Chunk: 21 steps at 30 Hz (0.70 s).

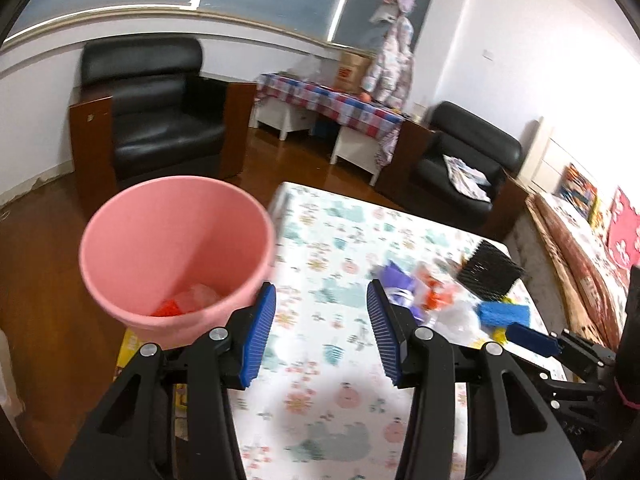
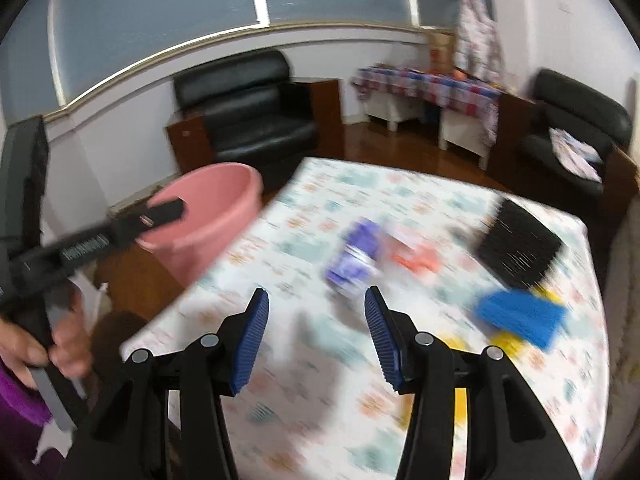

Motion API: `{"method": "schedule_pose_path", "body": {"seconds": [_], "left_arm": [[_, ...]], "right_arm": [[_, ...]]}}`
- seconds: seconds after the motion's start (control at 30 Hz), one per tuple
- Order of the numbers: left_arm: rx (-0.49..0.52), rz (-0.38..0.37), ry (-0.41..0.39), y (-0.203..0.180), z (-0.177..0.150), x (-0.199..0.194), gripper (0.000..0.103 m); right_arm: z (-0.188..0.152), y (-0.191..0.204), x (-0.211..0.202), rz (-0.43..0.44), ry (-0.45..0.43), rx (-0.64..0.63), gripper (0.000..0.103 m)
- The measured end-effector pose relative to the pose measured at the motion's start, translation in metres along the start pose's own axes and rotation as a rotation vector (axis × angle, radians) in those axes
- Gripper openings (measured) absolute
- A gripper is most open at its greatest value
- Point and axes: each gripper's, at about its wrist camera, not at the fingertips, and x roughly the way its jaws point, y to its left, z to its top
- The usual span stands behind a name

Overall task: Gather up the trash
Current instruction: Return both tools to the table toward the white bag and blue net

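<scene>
The round pink plastic bucket (image 1: pixel 178 256) stands upright on the wooden floor beside the left edge of the floral-patterned surface (image 1: pixel 320 360), its mouth facing up. Red and pale scraps lie at the bottom of it.

On the surface, well to the right of the bucket, sits a loose heap of trash: a crumpled purple wrapper (image 2: pixel 354 258), its long axis running roughly toward the far edge, a red-orange scrap (image 2: pixel 418 260) just beside it, and clear plastic film (image 1: pixel 456 318). Motion blur obscures finer detail. Further right of the bucket lie a black bristled block (image 2: pixel 518 246) and a blue ribbed sponge (image 2: pixel 520 314), the sponge resting on something yellow.

The left hand-held gripper (image 1: pixel 320 330) hangs above the surface, just right of the bucket's rim, fingers spread wide and holding nothing. The right hand-held gripper (image 2: pixel 316 334) hovers over the surface short of the purple wrapper, likewise spread and empty.
</scene>
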Motion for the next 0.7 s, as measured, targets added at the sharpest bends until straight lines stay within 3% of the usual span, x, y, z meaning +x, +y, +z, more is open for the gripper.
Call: {"method": "schedule_pose_path", "body": {"seconds": [0.37,0.7], "left_arm": [[0.123,-0.124,0.062,-0.073,-0.011,0.022,0.048],[0.207,-0.147,0.133,-0.125,-0.024,0.053,0.048]], "right_arm": [[-0.040,-0.090,-0.026,-0.094,0.010,0.195,0.050],[-0.042,-0.131,-0.035,-0.131,-0.030,0.278,0.050]]}}
